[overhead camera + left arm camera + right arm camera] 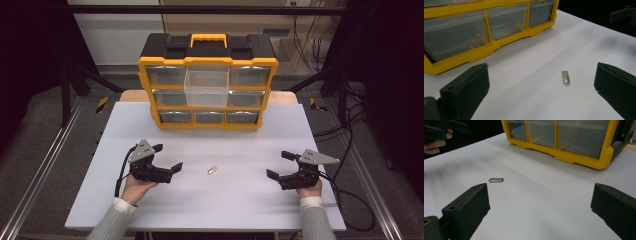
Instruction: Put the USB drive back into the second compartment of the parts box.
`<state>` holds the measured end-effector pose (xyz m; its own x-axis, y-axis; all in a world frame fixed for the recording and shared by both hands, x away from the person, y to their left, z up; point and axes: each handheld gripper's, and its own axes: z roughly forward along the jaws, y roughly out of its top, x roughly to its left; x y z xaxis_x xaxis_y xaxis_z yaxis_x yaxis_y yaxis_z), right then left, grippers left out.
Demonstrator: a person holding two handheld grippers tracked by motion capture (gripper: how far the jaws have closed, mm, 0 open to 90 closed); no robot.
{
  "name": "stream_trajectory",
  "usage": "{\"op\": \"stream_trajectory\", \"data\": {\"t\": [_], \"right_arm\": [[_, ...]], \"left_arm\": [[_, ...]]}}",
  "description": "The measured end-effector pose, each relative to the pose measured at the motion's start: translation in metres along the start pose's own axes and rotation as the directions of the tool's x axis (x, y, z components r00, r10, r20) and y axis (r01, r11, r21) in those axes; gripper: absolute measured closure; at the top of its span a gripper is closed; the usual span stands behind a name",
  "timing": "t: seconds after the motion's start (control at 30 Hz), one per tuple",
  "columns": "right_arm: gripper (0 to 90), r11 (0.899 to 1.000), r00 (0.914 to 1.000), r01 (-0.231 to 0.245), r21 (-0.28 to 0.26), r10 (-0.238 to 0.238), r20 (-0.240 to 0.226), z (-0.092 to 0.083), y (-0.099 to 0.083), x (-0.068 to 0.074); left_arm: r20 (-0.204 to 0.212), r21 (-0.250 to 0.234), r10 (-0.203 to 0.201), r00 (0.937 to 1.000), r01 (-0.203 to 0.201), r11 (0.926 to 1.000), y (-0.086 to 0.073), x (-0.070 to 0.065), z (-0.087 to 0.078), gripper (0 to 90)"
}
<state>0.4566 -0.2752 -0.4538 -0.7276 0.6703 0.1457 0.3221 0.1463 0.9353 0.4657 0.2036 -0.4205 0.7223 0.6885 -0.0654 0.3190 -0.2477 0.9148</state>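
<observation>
Shiny metal bar [566, 77], matt tabletop [240, 200]

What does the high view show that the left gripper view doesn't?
High view alone: the organizer's black top with its yellow handle, one clear drawer pulled out, and both forearms. Left gripper view alone: a close look between the left gripper's open jaws. Shared: the white table, the organizer's bottom drawers, the small metal piece, and the right gripper.

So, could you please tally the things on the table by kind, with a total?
Yellow-and-black drawer organizer: 1
Clear drawer pulled out of it: 1
Small metal piece: 1
Handheld grippers, both open: 2, left gripper and right gripper
Total: 5
</observation>
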Motion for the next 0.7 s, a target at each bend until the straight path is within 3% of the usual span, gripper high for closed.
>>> {"op": "stream_trajectory", "data": {"t": [0.7], "right_arm": [[2.3, 1.0, 1.0, 0.004, 0.0, -0.004, 0.001, 0.0, 0.0, 0.0]], "left_arm": [[0.008, 0.024, 0.012, 0.9999, -0.012, 0.9996, 0.015, -0.011, 0.022, 0.0]]}}
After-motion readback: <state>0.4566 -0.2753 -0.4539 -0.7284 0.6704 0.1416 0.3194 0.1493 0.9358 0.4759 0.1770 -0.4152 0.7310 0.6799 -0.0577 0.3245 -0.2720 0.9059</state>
